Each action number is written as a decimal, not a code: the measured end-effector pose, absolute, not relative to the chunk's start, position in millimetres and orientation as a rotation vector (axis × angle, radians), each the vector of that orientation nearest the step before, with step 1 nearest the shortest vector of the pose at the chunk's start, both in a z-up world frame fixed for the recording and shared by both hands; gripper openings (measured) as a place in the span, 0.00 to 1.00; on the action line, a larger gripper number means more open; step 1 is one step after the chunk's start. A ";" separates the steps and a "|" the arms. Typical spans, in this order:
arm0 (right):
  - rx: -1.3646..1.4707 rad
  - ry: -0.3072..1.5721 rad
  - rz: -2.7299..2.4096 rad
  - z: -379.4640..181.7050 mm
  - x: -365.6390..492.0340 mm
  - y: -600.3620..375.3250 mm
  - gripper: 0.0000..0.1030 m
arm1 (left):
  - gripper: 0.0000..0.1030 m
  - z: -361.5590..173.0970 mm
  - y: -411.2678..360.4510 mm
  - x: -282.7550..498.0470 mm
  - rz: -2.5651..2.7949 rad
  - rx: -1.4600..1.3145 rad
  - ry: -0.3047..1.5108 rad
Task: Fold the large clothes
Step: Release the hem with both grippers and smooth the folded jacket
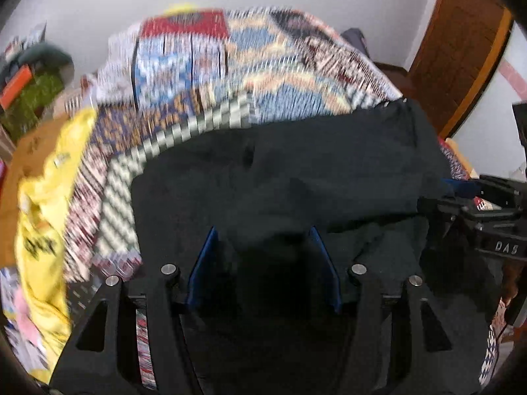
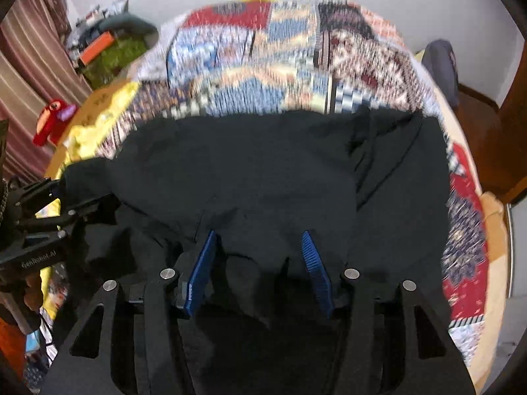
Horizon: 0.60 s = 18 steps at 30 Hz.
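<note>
Patchwork bedspread [image 1: 230, 75], yellow garment [image 1: 46, 217], orange box [image 2: 95, 46].

The black garment [image 1: 296, 171] lay spread over a patterned patchwork bedspread [image 1: 230, 65], its plain dark cloth rumpled into soft folds and ridges. Its far edge ran in a fairly straight line across the bed. In the right wrist view the black garment [image 2: 263, 164] showed a seam on its right side, and its near part bunched up toward the camera.

Bare patterned bedspread [image 2: 263, 75] beyond the black garment [image 2: 250, 171]; yellow garment [image 1: 42, 217] crowding the left edge.
</note>
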State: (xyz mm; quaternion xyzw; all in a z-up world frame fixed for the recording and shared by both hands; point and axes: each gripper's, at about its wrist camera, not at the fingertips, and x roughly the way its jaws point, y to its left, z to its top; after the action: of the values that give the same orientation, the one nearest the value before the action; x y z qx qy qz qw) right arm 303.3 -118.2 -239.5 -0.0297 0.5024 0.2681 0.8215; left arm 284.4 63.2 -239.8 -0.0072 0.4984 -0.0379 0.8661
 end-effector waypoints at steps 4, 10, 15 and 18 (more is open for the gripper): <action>-0.097 1.054 0.564 -253.0 297.0 -119.4 0.52 | 0.63 -262.6 74.7 281.5 -0.070 -0.086 1.044; -0.232 1.003 0.524 -251.5 285.0 -107.9 0.52 | 0.65 -261.4 73.2 276.9 -0.053 -0.087 1.027; -0.194 1.034 0.502 -243.6 280.9 -118.4 0.53 | 0.65 -248.4 71.8 267.1 -0.038 -0.075 1.022; -0.198 1.050 0.496 -238.2 275.1 -122.5 0.55 | 0.65 -235.2 70.5 254.1 -0.036 -0.054 1.007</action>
State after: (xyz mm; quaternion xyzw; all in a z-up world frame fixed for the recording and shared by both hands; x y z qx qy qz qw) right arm 275.1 -122.5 -238.2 -0.0934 0.4950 0.2337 0.8316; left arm 254.1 70.5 -235.2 -0.0260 0.4823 -0.0170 0.8755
